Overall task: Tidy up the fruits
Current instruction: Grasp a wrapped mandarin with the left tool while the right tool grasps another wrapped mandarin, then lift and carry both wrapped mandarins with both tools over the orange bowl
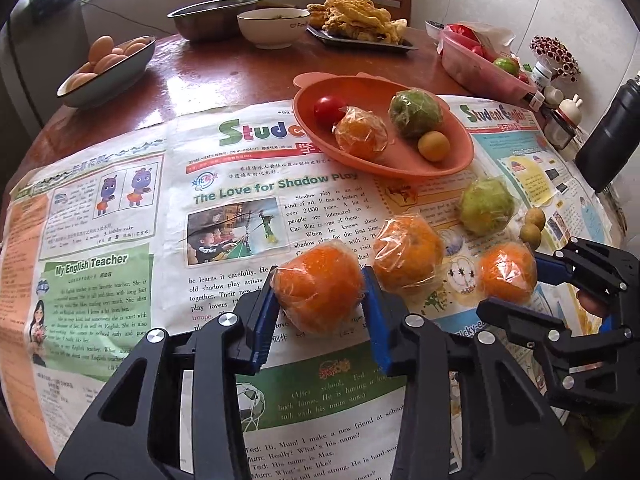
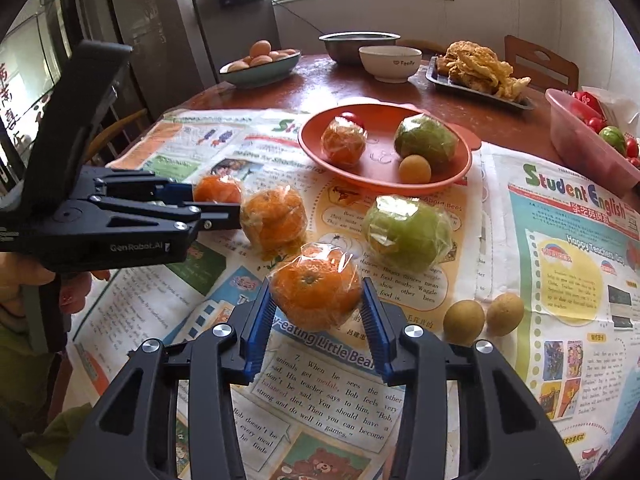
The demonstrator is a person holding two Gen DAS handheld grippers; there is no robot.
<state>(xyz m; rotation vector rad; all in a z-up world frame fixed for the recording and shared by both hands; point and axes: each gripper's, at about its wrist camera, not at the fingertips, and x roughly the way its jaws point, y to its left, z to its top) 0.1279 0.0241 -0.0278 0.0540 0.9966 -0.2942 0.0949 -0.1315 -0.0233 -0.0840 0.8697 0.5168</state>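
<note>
My left gripper [image 1: 320, 300] is shut on a plastic-wrapped orange [image 1: 320, 290] just above the newspaper. My right gripper [image 2: 318, 300] is shut on another wrapped orange [image 2: 316, 290]; it also shows in the left wrist view [image 1: 508, 272]. A third wrapped orange [image 1: 408, 252] and a wrapped green fruit [image 1: 486, 206] lie between them, with two small yellow fruits [image 2: 484, 316] near the right gripper. The orange plate [image 1: 452, 164] farther back holds a wrapped orange, a wrapped green fruit, a red tomato and a small yellow fruit.
Newspaper [image 1: 120, 240] covers the near half of the round wooden table. At the back stand a bowl of eggs [image 1: 108, 68], a steel bowl [image 1: 214, 16], a white bowl [image 1: 270, 28] and a tray of fried food [image 1: 360, 20]. A pink basket [image 2: 588, 148] and a black bottle [image 1: 612, 136] stand at the right.
</note>
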